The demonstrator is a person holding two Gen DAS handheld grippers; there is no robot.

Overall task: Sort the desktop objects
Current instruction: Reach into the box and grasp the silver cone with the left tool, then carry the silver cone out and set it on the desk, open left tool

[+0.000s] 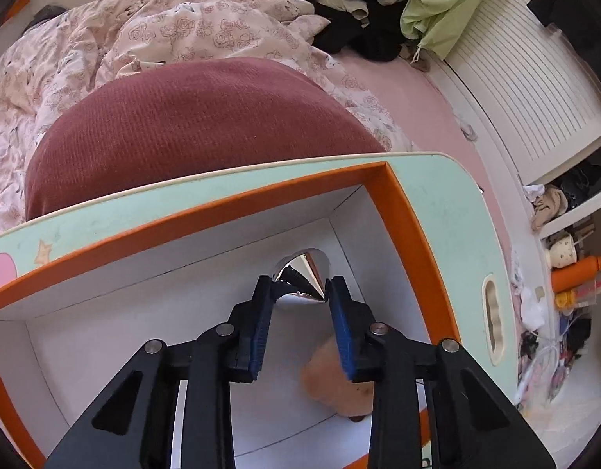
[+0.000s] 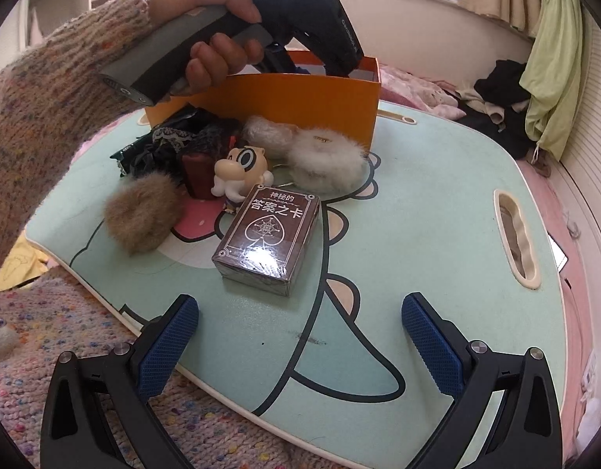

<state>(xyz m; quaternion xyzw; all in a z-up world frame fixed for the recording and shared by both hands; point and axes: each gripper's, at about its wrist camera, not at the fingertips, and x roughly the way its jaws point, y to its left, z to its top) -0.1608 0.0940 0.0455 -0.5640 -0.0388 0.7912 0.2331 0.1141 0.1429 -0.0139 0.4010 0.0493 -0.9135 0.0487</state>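
My left claw (image 1: 300,287) points down into the orange box (image 1: 414,234). The box stands at the far side of the table (image 1: 437,195). Its white walls are all around my fingers. A shiny silver thing (image 1: 304,273) sits right at my fingertips, near the far corner of the box. My fingers are close together with a small gap. I cannot tell if they pinch the shiny thing or only frame it. I cannot tell which way it points. A soft tan fluffy thing (image 1: 331,383) lies on the box floor, partly hidden behind my right finger. Past the table is a dark red cushion (image 1: 183,125) and a flowery quilt (image 1: 144,39) on the bed.

My right claw (image 2: 300,306) is spread wide and holds nothing. It hangs over the near edge of the table. Straight ahead lies a brown card box (image 2: 267,242), flat on its back. Its long side runs away from me, leaning a bit to the right. The writing is at the far end.

Behind it is a heap in front of the orange box: a little toy figure (image 2: 242,170), a brown fluffy ball (image 2: 142,215), a white fluffy ring (image 2: 326,162), a dark red block (image 2: 199,174) and a black lacy bundle (image 2: 163,140). They touch each other. My hand (image 2: 218,27) in a woolly sleeve (image 2: 46,90) reaches over the heap.
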